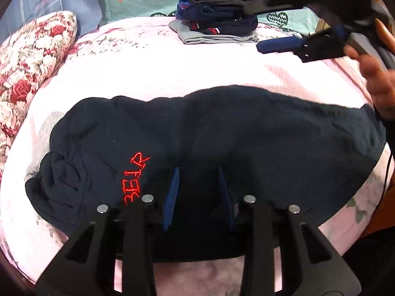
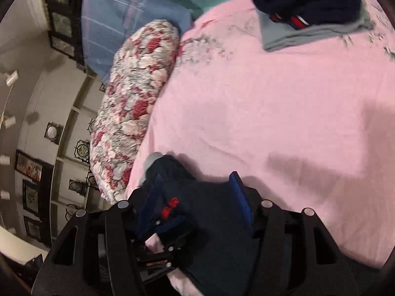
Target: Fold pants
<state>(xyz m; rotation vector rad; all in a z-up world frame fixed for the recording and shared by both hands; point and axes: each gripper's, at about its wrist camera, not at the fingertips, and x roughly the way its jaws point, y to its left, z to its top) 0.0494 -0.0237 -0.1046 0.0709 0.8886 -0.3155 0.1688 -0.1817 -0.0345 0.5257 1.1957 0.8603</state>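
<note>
Left gripper (image 1: 197, 192): jaws apart, blue pads over the near edge of the navy pants (image 1: 209, 143), nothing clamped. Pants spread flat across the pink bedsheet (image 1: 172, 74), red embroidered lettering (image 1: 134, 177) near the left pad, bunched end toward the left, grey fabric showing beneath that end. Right gripper (image 1: 271, 24): raised above the bed at upper right in the left wrist view, jaws apart, held in a bare hand (image 1: 380, 86). Floral quilt roll (image 1: 32, 74) along the left side of the bed. Stack of folded clothes (image 1: 219, 12) at the far edge of the sheet. Teal patterned bedding (image 1: 153, 0) and blue plaid pillow (image 2: 118, 12) behind. Wall with framed pictures (image 2: 29, 167) beyond the bed, right wrist view.
</note>
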